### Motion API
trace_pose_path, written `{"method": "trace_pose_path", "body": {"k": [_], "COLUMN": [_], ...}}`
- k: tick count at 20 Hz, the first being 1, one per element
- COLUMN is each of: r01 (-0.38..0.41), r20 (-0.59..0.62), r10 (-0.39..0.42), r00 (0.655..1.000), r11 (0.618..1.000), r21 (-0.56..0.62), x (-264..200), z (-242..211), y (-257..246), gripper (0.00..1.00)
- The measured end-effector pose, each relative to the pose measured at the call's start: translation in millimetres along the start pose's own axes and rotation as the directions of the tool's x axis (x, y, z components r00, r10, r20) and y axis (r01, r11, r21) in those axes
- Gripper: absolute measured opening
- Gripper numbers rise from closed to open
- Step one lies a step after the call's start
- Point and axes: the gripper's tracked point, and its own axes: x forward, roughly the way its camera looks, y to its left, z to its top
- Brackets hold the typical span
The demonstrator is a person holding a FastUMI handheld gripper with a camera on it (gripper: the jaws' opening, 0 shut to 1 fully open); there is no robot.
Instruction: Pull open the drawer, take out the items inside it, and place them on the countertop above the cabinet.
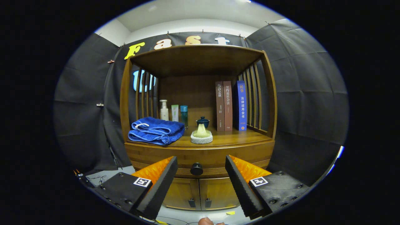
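A wooden cabinet (200, 153) stands ahead of me. Its drawer (212, 157) is closed, with a round black knob (196, 169) at the middle of the front. My gripper (200, 164) is open, and the knob sits between the two fingertips, a little beyond them. The left finger (162, 179) and right finger (237, 179) touch nothing. Above the drawer lies the countertop (231, 139), a wooden shelf surface. What the drawer holds is hidden.
On the countertop lie a folded blue towel (156, 129), three small bottles (174, 112), a dark teapot on a pale stand (202, 131) and three upright books (231, 106). Two small doors (200, 193) sit below the drawer. Slatted sides and a top board enclose the shelf.
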Motion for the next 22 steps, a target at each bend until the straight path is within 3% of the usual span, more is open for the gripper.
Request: {"method": "trace_pose_path", "body": {"k": [12,22], "r01": [-0.03,-0.037], "r20": [-0.043,0.01], "r10": [0.033,0.037], "r00": [0.999,0.999], "r11": [0.998,0.999], "r21": [0.06,0.025], "x": [-103.8,-131.1], "z": [72.5,117.9], "y": [-15.5,-13.9], "gripper": [0.98,0.98]}}
